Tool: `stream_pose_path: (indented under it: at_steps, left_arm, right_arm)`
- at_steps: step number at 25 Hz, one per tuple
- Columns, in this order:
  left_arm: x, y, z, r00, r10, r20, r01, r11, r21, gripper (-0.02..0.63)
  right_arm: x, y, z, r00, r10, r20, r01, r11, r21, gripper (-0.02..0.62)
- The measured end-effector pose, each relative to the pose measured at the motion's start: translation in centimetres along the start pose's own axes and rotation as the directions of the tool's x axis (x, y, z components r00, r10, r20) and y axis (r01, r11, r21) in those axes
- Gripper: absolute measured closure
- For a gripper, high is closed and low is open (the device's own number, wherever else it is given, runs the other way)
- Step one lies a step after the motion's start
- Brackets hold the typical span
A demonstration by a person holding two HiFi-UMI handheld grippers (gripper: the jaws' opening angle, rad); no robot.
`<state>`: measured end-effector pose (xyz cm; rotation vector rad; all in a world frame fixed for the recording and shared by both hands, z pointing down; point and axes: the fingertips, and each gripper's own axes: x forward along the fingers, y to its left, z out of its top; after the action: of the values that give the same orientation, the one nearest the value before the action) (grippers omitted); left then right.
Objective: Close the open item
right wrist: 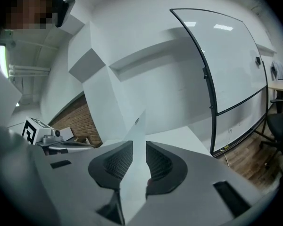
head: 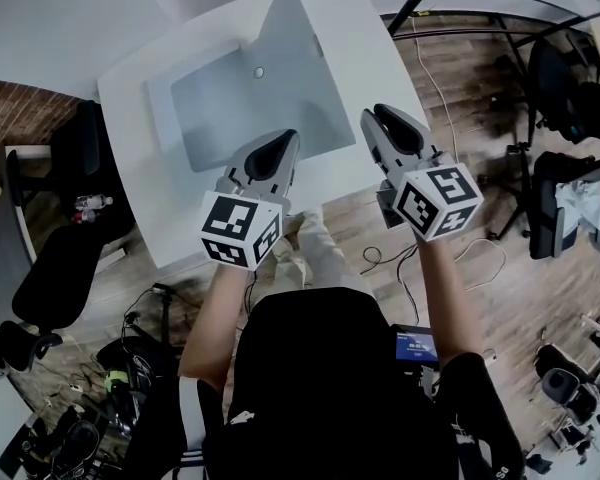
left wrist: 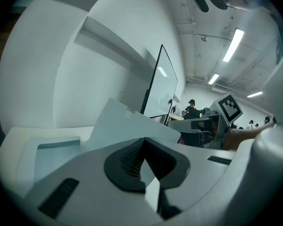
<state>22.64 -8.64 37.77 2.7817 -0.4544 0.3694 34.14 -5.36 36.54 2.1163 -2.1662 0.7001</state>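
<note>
White box (head: 250, 108) open on table (head: 130, 133), lid (right wrist: 136, 149) between parted right fingers (right wrist: 161, 166), left fingers (left wrist: 126, 161) together, chair (head: 65, 268) beside.

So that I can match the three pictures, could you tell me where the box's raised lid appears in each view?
Head view: the raised lid stands at top centre, seen from above.
Left gripper view: the lid is a white slanted panel at centre.
Right gripper view: the lid is edge-on at lower centre.
Shared landmark: the white table.
</note>
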Motion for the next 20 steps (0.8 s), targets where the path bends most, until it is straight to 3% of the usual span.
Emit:
stream_pose_path:
  at_steps: [20]
  left_arm:
    - [-3.1,2.9,-0.5,0.997,0.078,0.015,-0.077,0.997,-0.026,0.597]
  right_arm:
    - [3.4,4.8,0.0,0.993,0.108,-0.041,-0.11,0.992,-0.06,0.494]
